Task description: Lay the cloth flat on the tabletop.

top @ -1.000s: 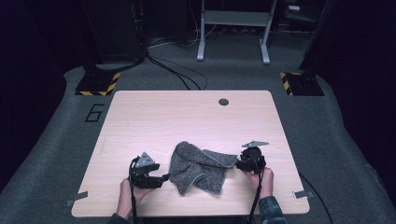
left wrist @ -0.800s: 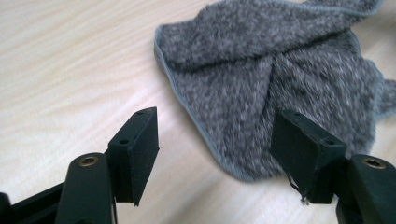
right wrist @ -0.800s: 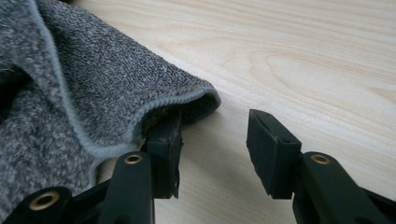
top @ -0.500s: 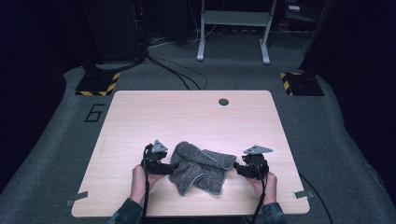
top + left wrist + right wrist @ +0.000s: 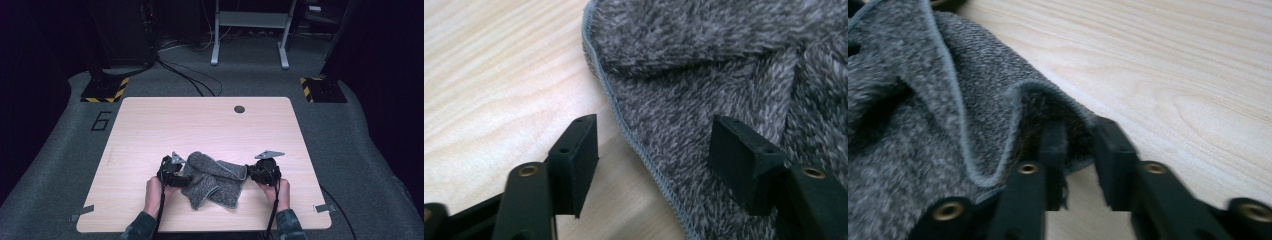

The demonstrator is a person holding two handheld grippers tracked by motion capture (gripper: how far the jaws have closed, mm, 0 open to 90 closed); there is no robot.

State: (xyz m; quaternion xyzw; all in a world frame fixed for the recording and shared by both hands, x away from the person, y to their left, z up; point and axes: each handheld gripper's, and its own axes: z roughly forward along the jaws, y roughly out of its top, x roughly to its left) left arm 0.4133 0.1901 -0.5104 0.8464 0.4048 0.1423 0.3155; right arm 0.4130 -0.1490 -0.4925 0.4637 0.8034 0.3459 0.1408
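With the grey towel (image 5: 215,179) crumpled near the front of the bench (image 5: 150,125), the right gripper (image 5: 1079,142), just closing, pinched only its thin hem, which could slip, while the open left gripper (image 5: 654,150) straddled the other edge ungripped.

The right hand-held gripper (image 5: 1079,150) rises from the near edge, its two black jaws standing close together, having just been closing. A raised fold of the grey towel (image 5: 923,115) and its stitched hem lie between the jaws, with a narrow gap still showing beside the right jaw. The towel covers the left side; bare, light wood counter (image 5: 1173,75) extends right and far.
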